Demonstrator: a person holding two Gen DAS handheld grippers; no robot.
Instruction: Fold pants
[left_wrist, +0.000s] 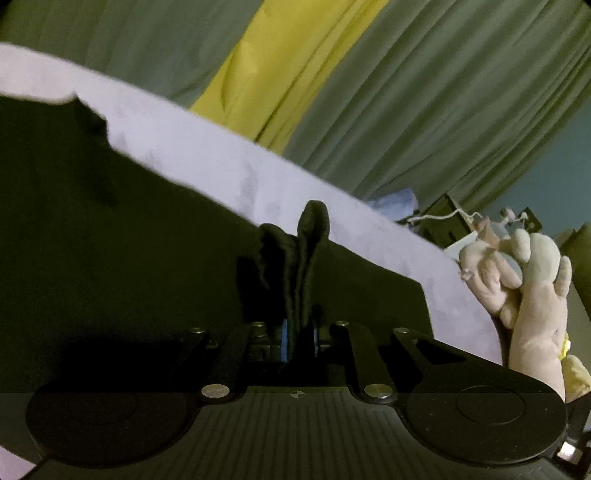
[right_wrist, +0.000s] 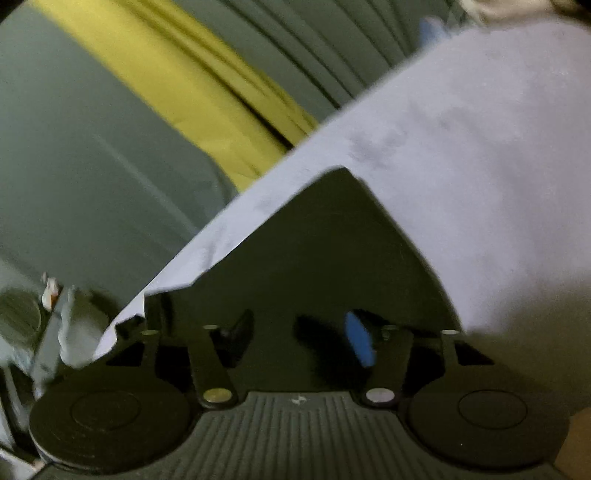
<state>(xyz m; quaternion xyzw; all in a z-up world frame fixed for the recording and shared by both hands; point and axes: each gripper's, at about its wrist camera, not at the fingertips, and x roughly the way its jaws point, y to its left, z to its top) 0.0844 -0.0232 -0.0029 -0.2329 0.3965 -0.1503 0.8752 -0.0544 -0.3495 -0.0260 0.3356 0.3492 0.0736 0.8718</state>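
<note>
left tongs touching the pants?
Touching. The left wrist view shows the left tongs shut on a bunched fold of the dark pants, which sticks up between the fingers.

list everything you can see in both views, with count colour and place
pants: one, dark, spread on the sheet
sheet: one, pale lilac, under the pants
curtain: grey-green with a yellow strip, behind
plush toy: one, beige, off the sheet's right edge in the left view
blue cloth: one, behind the sheet, blurred
left gripper: one, black, shut on a pants fold
right gripper: one, black, open over the pants
</note>
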